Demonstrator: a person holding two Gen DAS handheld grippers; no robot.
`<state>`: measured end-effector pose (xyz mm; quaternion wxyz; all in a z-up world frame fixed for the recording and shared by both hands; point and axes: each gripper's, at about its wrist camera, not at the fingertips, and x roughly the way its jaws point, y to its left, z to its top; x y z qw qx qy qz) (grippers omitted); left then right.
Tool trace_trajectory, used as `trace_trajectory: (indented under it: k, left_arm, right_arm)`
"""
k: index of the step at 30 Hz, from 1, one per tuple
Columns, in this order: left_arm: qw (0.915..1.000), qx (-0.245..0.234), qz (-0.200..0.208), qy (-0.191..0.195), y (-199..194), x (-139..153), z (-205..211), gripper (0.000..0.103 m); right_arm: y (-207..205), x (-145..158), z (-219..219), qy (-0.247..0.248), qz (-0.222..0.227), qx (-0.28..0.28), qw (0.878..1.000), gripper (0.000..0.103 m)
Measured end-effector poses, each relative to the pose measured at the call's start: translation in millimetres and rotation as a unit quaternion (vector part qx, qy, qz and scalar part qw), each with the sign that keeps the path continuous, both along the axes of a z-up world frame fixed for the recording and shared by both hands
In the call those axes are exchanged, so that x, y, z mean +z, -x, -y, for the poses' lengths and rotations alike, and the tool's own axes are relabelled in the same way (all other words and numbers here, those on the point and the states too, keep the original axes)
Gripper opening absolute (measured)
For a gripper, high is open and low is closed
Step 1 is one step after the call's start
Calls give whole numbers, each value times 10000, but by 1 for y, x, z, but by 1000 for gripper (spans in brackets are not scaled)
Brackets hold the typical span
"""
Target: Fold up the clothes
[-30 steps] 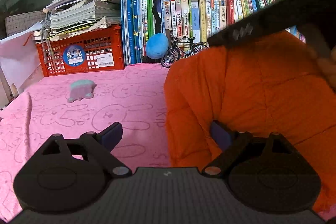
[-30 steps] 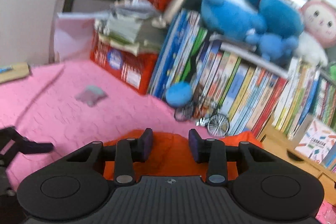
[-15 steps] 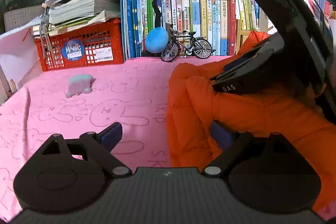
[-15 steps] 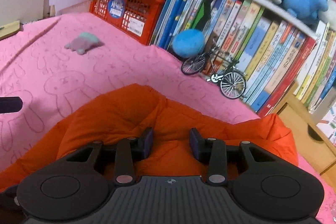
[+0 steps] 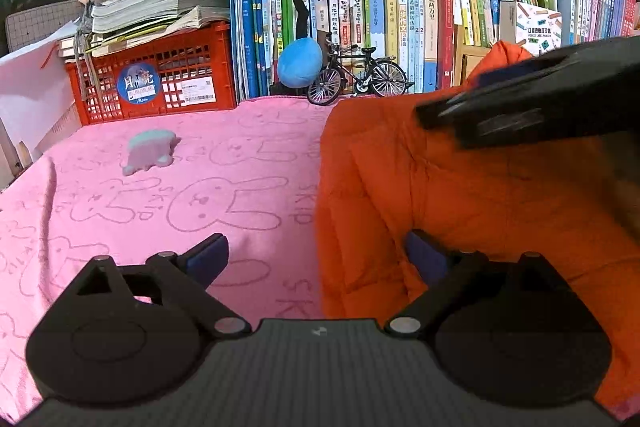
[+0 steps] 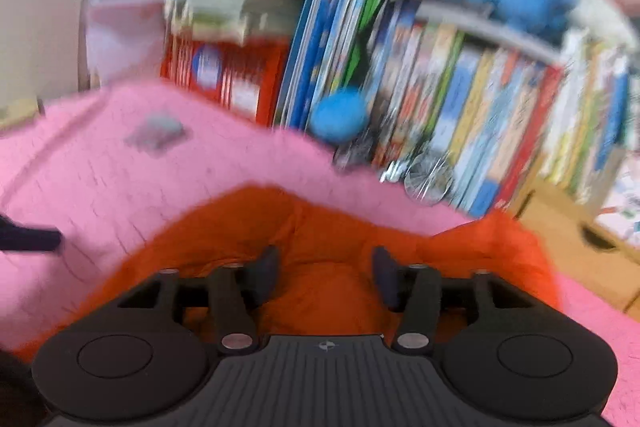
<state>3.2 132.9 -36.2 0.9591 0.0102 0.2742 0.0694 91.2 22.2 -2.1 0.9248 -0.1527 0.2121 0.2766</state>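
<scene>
An orange padded garment (image 5: 480, 187) lies bunched on the right half of the pink rabbit-print cloth (image 5: 160, 187). My left gripper (image 5: 316, 255) stands open at the garment's left edge. Its right finger (image 5: 424, 255) rests against the orange fabric and its left finger (image 5: 208, 255) is over bare cloth. In the blurred right wrist view, my right gripper (image 6: 326, 273) sits low over the garment (image 6: 320, 227). Its jaws are opening, and a bulge of orange fabric lies loose between them. The right gripper's dark body (image 5: 540, 99) crosses the left wrist view above the garment.
A red crate (image 5: 152, 79) with stacked papers, a row of books (image 5: 380, 15), a model bicycle (image 5: 360, 75) and a blue ball (image 5: 300, 63) line the cloth's far edge. A small grey-teal toy (image 5: 150, 151) lies on the cloth. A wooden drawer unit (image 6: 580, 227) stands at the right.
The right gripper's jaws have spread apart. It came down with the orange garment, which sank from held up to lying on the cloth. The left gripper has kept still.
</scene>
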Motion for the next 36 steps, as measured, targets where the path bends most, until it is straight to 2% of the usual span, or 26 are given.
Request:
trace_trajectory:
  k: [2, 5, 7, 11, 17, 22, 25, 27, 29, 30, 33, 36]
  left_arm:
    - [10000, -3, -2, 28, 0, 0, -1, 98]
    - [10000, 1, -3, 68, -1, 0, -3, 98]
    - [10000, 4, -1, 90, -1, 0, -3, 98]
    - [10000, 6, 17, 50, 0, -1, -2, 99]
    - [10000, 39, 31, -83, -1, 0, 2, 99]
    - [10000, 48, 19, -64, -1, 0, 1, 99]
    - [10000, 25, 77, 50, 1, 1, -2, 99]
    - [9999, 10, 116, 126, 3, 2, -5, 98]
    - [9995, -20, 168, 263, 9, 11, -10, 89]
    - [9994, -16, 237, 250, 12, 21, -11, 88]
    - [9959, -68, 874, 203, 21, 67, -12, 88]
    - [9889, -522, 1372, 223, 13, 109, 2, 88]
  right_arm:
    - [25, 11, 15, -186, 119, 87, 9997, 74]
    - [64, 19, 40, -138, 273, 234, 9993, 71]
    - [88, 15, 56, -80, 200, 291, 9993, 67]
    - [119, -2, 76, -75, -41, 258, 9996, 67]
    - [128, -13, 81, -384, -13, 40, 9993, 69]
    - [132, 1, 95, -905, 52, -172, 9957, 70]
    - [128, -1, 107, -917, 42, -477, 9946, 71]
    - [124, -6, 117, -1075, -128, -650, 9920, 71]
    - [124, -7, 123, -1258, -204, -727, 9892, 71]
    - [126, -6, 124, -1292, -159, -739, 9887, 72]
    - [128, -2, 125, -1395, -37, -681, 9879, 73]
    - [121, 1, 127, -1603, -74, -622, 9851, 74]
